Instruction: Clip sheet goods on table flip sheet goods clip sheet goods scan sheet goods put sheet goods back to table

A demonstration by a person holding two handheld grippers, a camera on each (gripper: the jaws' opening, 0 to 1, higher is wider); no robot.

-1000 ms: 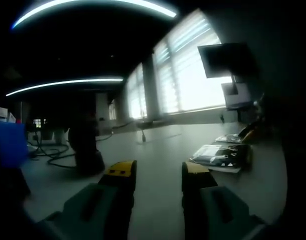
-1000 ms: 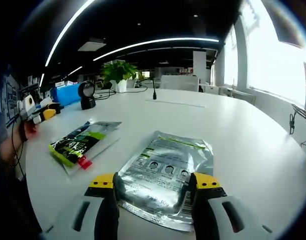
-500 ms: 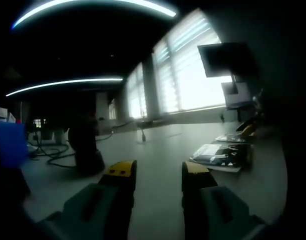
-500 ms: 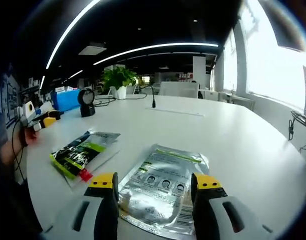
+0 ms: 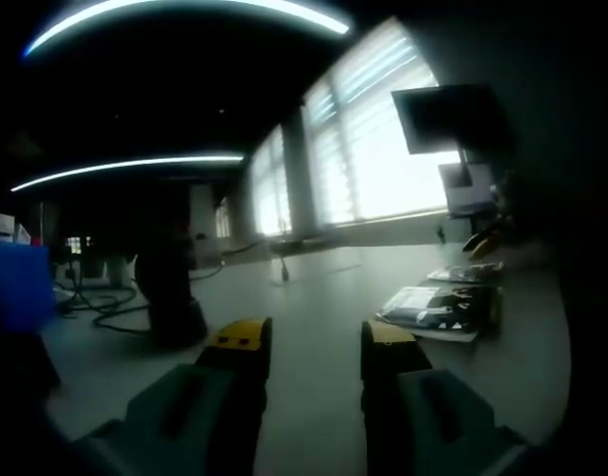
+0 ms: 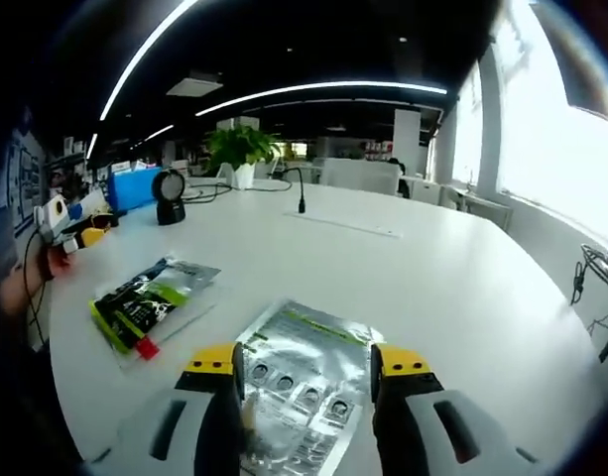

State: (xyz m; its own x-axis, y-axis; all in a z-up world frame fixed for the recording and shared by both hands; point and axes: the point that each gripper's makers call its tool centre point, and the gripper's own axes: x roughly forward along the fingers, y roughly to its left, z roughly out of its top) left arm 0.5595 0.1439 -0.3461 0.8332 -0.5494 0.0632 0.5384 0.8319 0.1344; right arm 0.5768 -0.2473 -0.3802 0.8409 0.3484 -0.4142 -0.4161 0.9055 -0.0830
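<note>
A silver packet (image 6: 305, 369) lies on the white table (image 6: 452, 288) with its near end between the jaws of my right gripper (image 6: 306, 362). Both jaws press its side edges, and the left edge is crinkled. A green and black packet (image 6: 145, 297) lies flat to its left. My left gripper (image 5: 313, 342) hovers low over the table, open, with nothing between its fingers. In the left gripper view the green and black packet (image 5: 437, 307) lies to the right, the silver packet (image 5: 467, 272) lies beyond it, and the right gripper's yellow tip (image 5: 482, 241) shows above it.
A black scanner on a stand (image 6: 168, 188) stands at the far left of the table, close ahead of my left gripper (image 5: 170, 293). A blue box (image 6: 135, 186), cables, a desk microphone (image 6: 301, 193) and a potted plant (image 6: 239, 149) sit behind. A hand (image 6: 46, 263) holds the left gripper at the table's left edge.
The right gripper moved forward over the silver packet and its jaws narrowed onto the packet's sides. In the left gripper view its yellow tip rose slightly. The left gripper has not moved.
</note>
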